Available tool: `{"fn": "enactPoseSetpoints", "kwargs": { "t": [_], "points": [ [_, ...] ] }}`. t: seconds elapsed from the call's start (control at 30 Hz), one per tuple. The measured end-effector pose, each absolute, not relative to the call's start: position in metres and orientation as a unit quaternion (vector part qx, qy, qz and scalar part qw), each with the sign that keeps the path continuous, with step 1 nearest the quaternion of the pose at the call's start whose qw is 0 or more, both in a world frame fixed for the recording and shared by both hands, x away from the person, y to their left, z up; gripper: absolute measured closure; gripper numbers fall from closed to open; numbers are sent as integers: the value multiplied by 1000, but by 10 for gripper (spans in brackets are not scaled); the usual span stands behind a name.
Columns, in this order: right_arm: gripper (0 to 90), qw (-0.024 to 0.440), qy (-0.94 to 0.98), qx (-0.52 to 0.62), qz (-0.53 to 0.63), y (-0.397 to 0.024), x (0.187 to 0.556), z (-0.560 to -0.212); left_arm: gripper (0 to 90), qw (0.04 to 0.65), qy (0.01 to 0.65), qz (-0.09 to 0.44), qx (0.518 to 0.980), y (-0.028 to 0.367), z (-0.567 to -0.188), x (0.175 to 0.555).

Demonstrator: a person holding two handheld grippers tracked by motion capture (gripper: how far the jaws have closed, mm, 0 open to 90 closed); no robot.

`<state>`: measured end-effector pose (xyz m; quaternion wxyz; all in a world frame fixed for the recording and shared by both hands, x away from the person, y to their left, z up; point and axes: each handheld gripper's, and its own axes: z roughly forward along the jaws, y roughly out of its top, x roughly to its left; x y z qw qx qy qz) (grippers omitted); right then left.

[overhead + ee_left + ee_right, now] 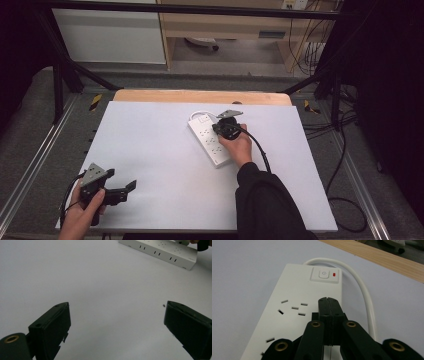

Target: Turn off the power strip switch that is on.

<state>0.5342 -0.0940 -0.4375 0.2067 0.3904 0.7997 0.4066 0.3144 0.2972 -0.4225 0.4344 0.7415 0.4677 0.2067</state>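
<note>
A white power strip (207, 139) lies slanted at the table's middle, its white cable (363, 288) curling off the far end. Its rocker switch (323, 274) sits at that end beside a small red light (334, 274). My right gripper (217, 128) is over the strip with its jaws shut and nothing between them. In the right gripper view its tips (327, 301) stop just short of the switch, and I cannot tell if they touch the strip. My left gripper (127, 192) rests low at the front left, open and empty (117, 322), pointing toward the strip (160, 252).
The white tabletop (150, 145) has a wooden strip (200, 96) along its far edge. Black frame bars and loose cables (345, 165) run along the right side. A tiny dark speck (163, 305) lies on the surface ahead of my left gripper.
</note>
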Motion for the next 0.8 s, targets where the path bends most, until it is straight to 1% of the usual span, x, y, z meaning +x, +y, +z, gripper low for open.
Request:
{"fn": "enactPoseSetpoints", "kwargs": {
  "t": [0.8],
  "points": [
    [900,214,801,390,401,-92,533,-437,69,434,468,206,742,297,-423,314]
  ]
}}
